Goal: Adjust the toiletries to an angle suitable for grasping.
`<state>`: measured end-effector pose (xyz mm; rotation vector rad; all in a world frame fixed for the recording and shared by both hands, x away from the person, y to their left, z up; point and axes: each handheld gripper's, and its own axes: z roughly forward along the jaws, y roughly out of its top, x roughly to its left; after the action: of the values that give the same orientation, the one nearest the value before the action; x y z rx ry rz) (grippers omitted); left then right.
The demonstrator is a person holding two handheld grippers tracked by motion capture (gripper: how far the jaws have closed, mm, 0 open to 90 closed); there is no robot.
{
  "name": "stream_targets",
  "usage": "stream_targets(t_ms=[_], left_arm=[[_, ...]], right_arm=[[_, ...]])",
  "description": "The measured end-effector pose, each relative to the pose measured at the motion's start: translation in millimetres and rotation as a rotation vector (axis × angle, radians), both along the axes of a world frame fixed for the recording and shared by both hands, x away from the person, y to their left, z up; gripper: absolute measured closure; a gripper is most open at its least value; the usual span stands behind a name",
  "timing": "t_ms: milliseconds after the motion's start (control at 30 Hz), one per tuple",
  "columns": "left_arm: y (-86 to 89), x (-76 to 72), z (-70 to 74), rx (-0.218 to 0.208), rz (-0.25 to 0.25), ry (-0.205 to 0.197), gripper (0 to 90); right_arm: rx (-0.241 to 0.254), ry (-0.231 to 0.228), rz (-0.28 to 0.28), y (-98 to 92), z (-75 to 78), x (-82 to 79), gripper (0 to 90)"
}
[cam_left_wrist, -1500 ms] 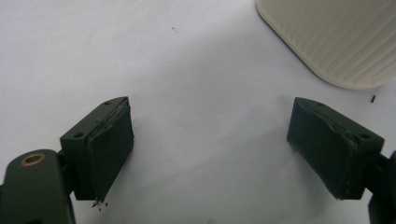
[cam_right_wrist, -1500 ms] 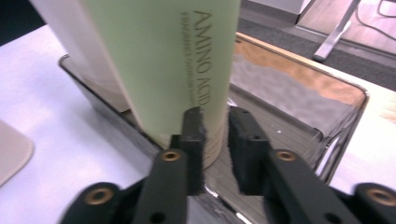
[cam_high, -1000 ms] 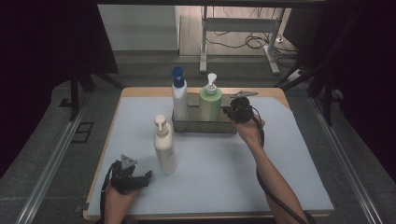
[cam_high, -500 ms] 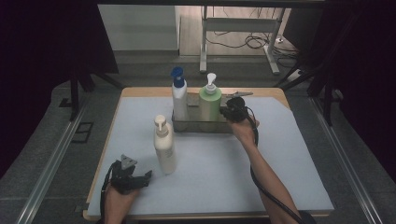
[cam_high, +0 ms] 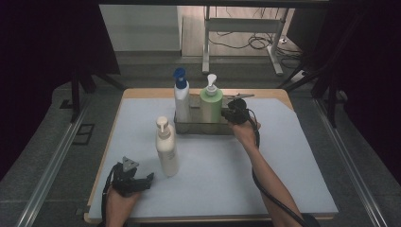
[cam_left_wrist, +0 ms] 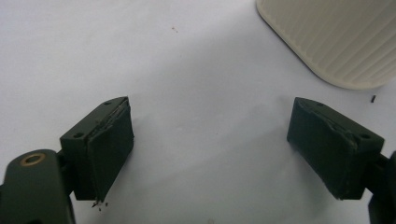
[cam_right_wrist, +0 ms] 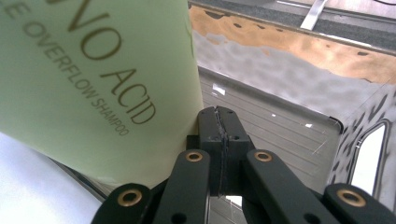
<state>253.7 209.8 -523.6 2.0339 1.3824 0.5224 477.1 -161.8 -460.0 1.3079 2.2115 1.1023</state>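
Right gripper (cam_high: 235, 115), fingers closed on nothing, presses beside the green shampoo bottle (cam_high: 211, 105) standing in the tray (cam_high: 198, 128); left gripper (cam_high: 128, 178) rests open; advise gentle, low nudging to avoid toppling

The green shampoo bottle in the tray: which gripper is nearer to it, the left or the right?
The right. The right gripper sits shut just beside the green shampoo bottle, at the tray. The left gripper rests open at the table's near edge, close to the cream bottle.
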Motion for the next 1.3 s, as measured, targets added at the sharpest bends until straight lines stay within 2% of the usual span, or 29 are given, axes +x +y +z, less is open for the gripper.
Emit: stream_targets(t_ms=[1300], left_arm=[[0.0,0.0,0.0,0.0,0.0,0.0,14.4]], right_arm=[[-0.05,0.004,0.029,31.0,-4.7,-4.6,89.5]])
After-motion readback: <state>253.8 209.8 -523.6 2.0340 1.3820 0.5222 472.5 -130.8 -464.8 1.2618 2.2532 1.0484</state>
